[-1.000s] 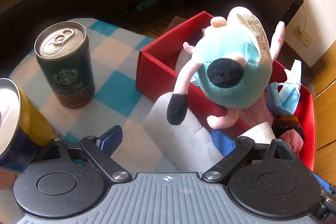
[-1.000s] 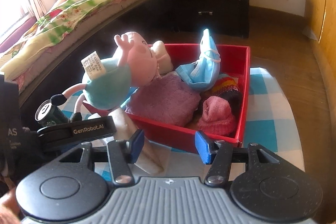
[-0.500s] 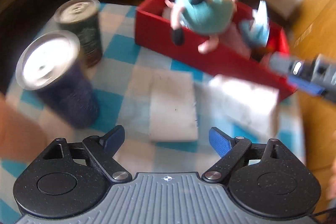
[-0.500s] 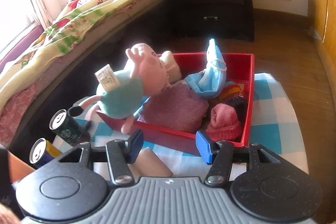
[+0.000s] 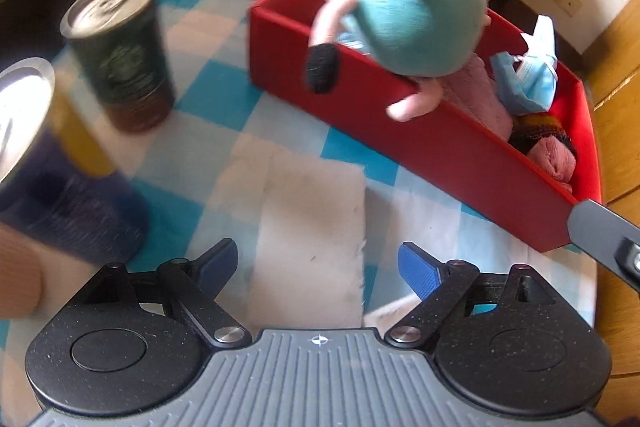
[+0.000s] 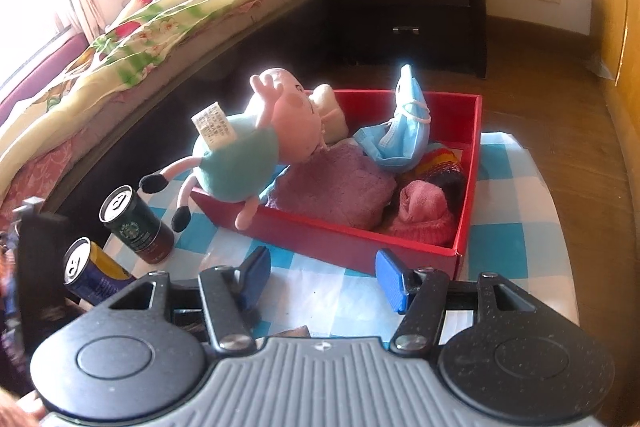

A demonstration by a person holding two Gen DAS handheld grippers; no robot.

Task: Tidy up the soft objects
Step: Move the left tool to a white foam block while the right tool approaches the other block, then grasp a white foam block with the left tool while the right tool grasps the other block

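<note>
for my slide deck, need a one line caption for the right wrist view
Pig plush toy draped over the red box rim, two drink cans beside it on checked cloth.

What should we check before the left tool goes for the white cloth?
1. Left tool empty, jaws wide: ok.
2. White cloth lies flat on the checked table cover, straight ahead between the left tool's fingers: ok.
3. Cans clear of the path: green can stands apart from the cloth; blue can stands close to its left edge: cannot tell.
4. Room in the red box: towel, mask and socks fill most of it: cannot tell.
5. Plush pig fully inside the box: not ok, its legs hang over the wall.
6. Right tool empty, out of the way: ok.
</note>
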